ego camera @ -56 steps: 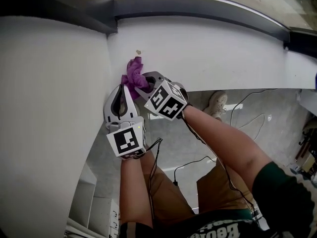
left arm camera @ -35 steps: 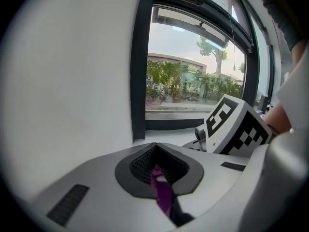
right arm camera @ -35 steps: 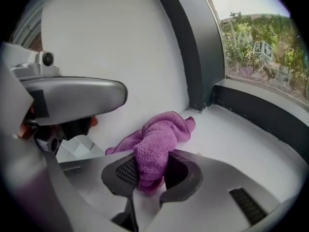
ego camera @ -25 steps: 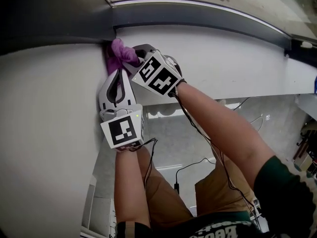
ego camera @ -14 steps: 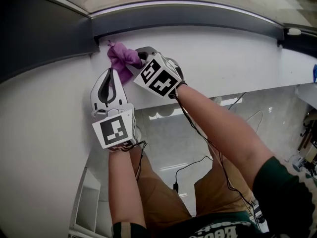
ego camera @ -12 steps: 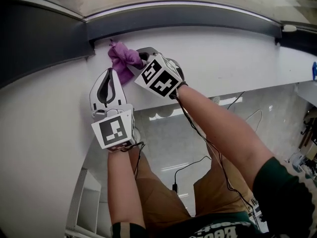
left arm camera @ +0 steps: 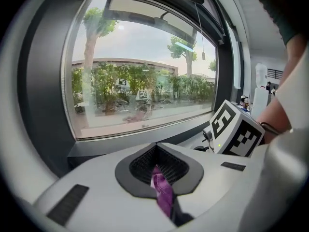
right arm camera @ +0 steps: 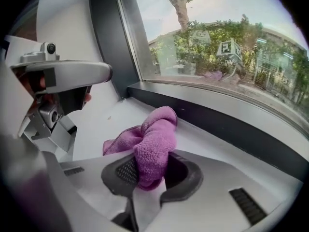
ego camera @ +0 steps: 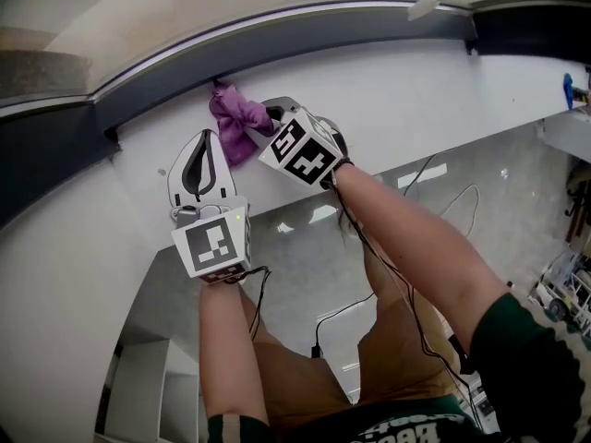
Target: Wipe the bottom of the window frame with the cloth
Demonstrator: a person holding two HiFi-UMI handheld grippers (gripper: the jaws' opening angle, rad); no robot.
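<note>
At left, our left gripper (ego camera: 204,141) pinches a thin corner of the purple cloth (ego camera: 235,116), which we judge light, soft and best gripped by a thick fold, bunched on the white sill (ego camera: 397,90) against the dark window frame (ego camera: 277,44), while our right gripper (ego camera: 265,118) clamps its bulk.

The right gripper (ego camera: 266,115) has carried the purple cloth (ego camera: 235,123) off the open white sill (ego camera: 397,100) and up against the lower edge of the dark window frame (ego camera: 305,40). It went first into the frame's corner (ego camera: 111,135), which now lies well off to its left. The left gripper (ego camera: 199,142) has followed alongside.
</note>
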